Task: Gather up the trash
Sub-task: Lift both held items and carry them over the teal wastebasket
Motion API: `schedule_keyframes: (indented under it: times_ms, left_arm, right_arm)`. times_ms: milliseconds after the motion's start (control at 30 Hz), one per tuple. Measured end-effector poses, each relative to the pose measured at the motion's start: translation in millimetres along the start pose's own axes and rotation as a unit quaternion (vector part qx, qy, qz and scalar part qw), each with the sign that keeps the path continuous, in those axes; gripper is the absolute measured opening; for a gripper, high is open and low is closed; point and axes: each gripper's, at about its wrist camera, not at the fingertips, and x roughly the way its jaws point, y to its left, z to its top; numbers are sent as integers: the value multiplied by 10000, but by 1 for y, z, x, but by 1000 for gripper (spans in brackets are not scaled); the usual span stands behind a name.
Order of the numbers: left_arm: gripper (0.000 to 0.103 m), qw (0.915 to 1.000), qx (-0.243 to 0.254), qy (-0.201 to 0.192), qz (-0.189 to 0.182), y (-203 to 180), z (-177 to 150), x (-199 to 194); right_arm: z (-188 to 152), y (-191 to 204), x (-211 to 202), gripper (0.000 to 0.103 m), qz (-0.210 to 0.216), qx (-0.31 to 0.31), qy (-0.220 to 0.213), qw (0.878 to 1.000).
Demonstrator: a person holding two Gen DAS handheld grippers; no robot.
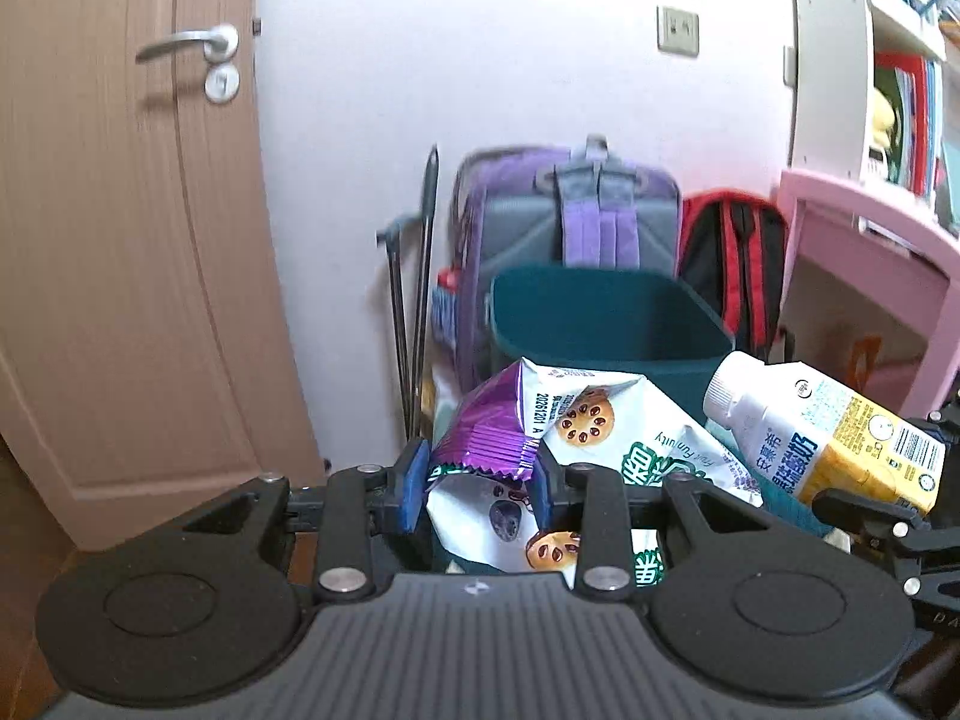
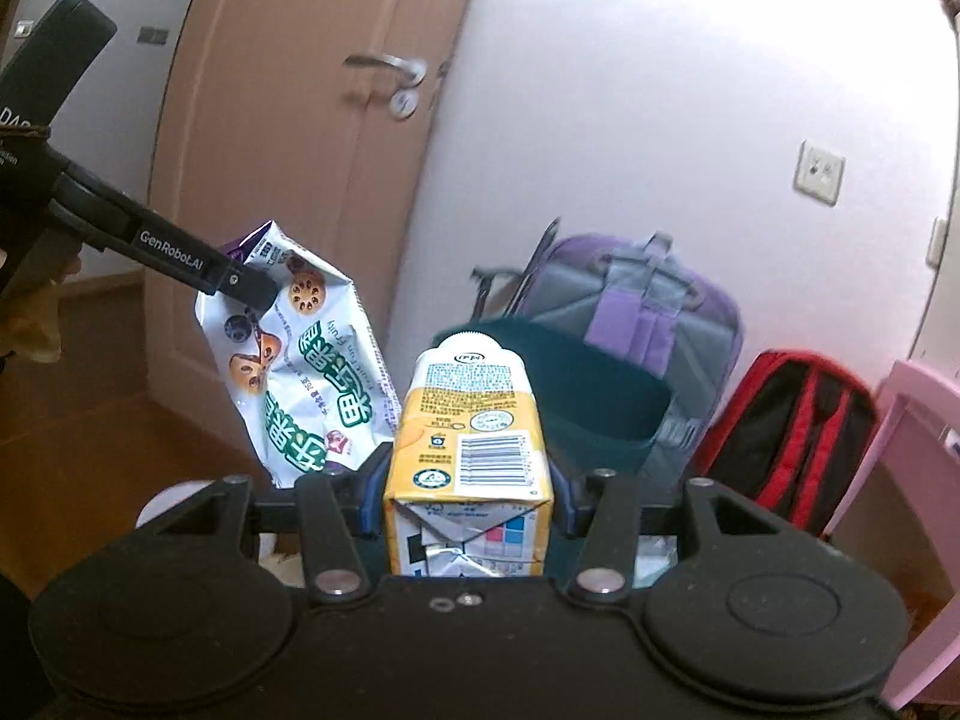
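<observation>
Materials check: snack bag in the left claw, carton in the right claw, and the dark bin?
Snack bag: thin glossy plastic film, probably; it crinkles, with crimped seal edges.
Carton: coated paperboard, probably; folded bottom seams, printed barcode, white plastic-looking cap.
Bin: dark teal, matte, looks like moulded plastic; thin smooth walls.

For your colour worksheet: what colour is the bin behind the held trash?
Dark teal; the bin shows best in the left wrist view.
</observation>
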Motion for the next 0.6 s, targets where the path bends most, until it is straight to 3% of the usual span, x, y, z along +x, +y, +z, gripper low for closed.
schedule_keyframes:
  times_ms: [333, 600]
  left_arm:
    - [34, 9974, 150, -534, 469, -27, 83, 16]
    - [34, 9945, 391, -618, 744, -45, 122, 67]
  right_arm:
    - [45, -33, 15, 49, -284, -1, -393, 9988]
    - [58, -67, 62, 49, -392, 114, -274, 9988]
